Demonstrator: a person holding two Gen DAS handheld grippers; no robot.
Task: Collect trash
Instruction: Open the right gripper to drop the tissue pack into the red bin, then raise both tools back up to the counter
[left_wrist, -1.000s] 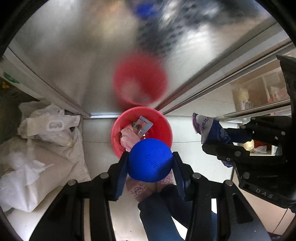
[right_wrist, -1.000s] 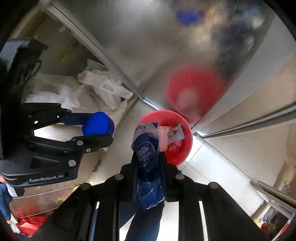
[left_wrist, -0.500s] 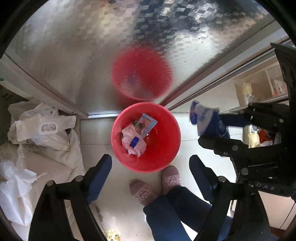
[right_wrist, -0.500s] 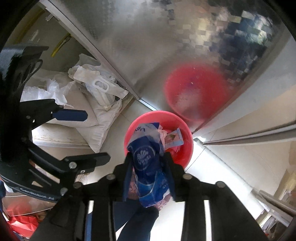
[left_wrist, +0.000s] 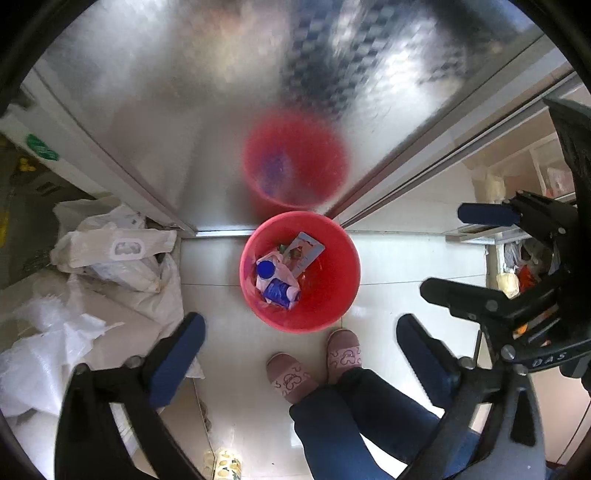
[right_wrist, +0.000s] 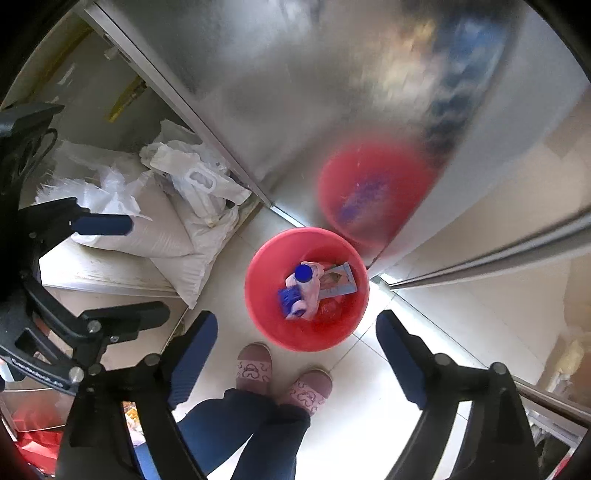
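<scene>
both sets of jaws are spreading wide with nothing between them: the left gripper (left_wrist: 301, 349) and the right gripper (right_wrist: 295, 334) each hang over the red bucket (left_wrist: 341, 295) on the pale tiled floor (left_wrist: 391, 258). inside the bucket lie a blue ball (left_wrist: 265, 268), a blue-and-white wrapper (left_wrist: 277, 290), pink tissue and a flat card packet (left_wrist: 304, 253). only the left view shows, at its far left, a green sticker (left_wrist: 41, 147) on the metal frame; only the right view shows a yellow bar (right_wrist: 123, 101) behind the white sacks (right_wrist: 162, 225). sacks crowd the bucket's left side; bare tiles lie open to its right. two pink slippers (left_wrist: 317, 360) stand just beside its near rim. the steel door (left_wrist: 221, 92) mirrors the bucket as a red blur. shelf items at the far right are too small to tell.
</scene>
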